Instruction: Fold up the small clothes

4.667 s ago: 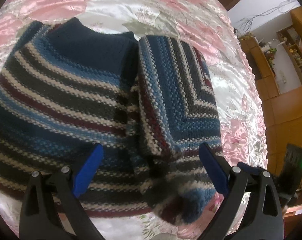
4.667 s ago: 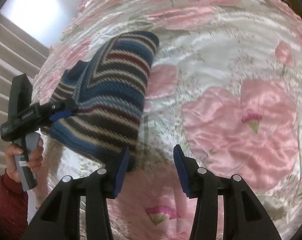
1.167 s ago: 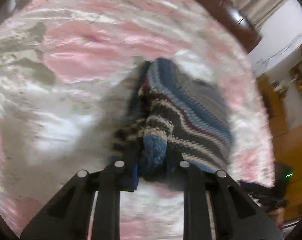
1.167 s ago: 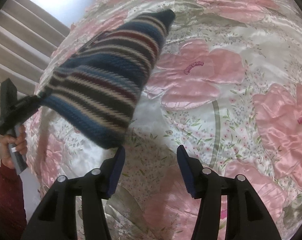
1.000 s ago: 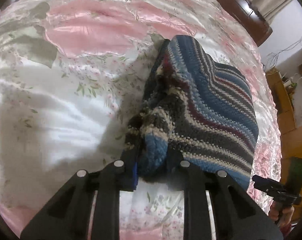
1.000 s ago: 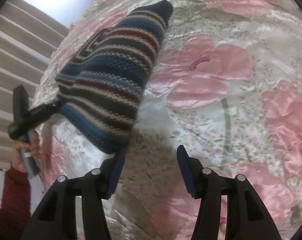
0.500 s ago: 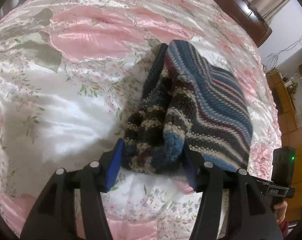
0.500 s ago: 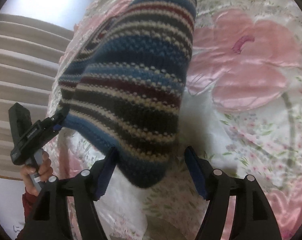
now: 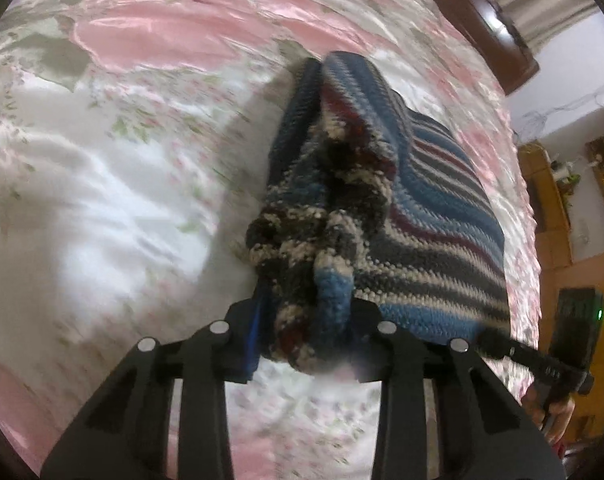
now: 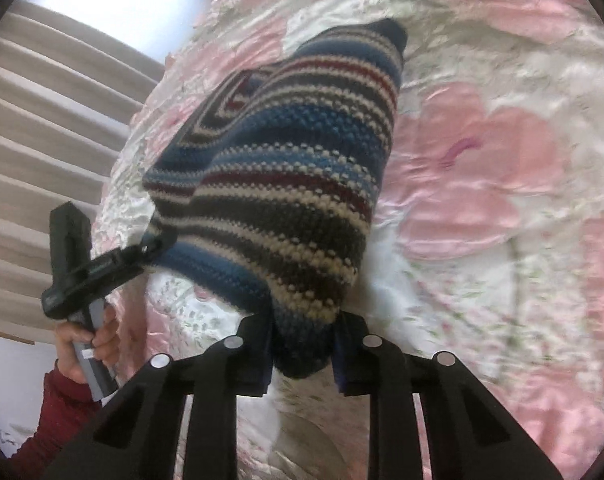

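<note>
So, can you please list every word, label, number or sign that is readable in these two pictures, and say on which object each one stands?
No text can be read with certainty.
Left gripper, seen from the right wrist view: pale lettering on its black body, too small and blurred to read.
Right gripper, seen from the left wrist view: tiny pale marks on its black arm, unreadable; a green light glows on its body, without text.
Striped sweater and floral bedspread: no print or label shows.

A bed under a shiny pink floral bedspread [image 9: 150, 36] carries a folded striped knit sweater [image 10: 294, 200].
</note>
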Action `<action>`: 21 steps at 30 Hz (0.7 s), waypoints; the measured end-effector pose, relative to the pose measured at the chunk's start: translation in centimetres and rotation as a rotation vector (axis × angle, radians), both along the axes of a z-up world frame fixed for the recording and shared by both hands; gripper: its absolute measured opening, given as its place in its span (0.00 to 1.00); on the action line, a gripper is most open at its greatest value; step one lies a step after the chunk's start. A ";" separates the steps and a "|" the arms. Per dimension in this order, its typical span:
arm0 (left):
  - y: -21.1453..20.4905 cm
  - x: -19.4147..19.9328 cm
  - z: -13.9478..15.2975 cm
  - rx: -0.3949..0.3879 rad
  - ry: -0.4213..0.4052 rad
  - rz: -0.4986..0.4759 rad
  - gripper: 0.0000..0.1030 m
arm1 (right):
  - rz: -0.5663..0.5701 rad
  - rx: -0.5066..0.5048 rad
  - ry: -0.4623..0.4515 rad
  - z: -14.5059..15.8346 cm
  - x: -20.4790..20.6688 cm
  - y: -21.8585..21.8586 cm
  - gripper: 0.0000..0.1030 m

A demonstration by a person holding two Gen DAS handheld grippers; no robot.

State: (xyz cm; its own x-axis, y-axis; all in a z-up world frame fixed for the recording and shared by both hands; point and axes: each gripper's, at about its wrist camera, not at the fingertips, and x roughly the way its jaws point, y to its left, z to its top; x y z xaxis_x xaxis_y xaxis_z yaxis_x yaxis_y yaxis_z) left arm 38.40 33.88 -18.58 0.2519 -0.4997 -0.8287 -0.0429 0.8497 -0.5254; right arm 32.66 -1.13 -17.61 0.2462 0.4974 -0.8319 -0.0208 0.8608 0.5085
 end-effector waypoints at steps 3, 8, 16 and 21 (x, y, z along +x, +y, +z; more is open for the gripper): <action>-1.3 -1.4 -0.3 -0.020 0.000 -0.015 0.31 | 0.000 -0.034 0.003 -0.2 -0.9 -0.7 0.22; -2.7 -2.7 -1.5 0.021 -0.030 -0.043 0.32 | -0.022 -0.058 0.079 -3.7 -2.0 -1.6 0.22; -2.8 -2.0 -0.9 0.037 -0.014 -0.092 0.45 | -0.012 -0.103 0.079 -3.7 -0.9 -0.3 0.44; -2.0 -0.9 2.9 0.044 -0.049 -0.146 0.54 | -0.010 -0.127 -0.008 -0.3 -0.7 -1.5 0.63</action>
State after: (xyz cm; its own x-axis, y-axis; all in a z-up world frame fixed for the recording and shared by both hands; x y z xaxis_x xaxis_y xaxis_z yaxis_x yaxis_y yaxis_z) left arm 37.55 31.89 -15.70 0.2202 -0.4970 -0.8393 0.1071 0.8676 -0.4857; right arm 32.00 -2.65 -17.94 0.2572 0.3861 -0.8859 -0.0155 0.9182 0.3957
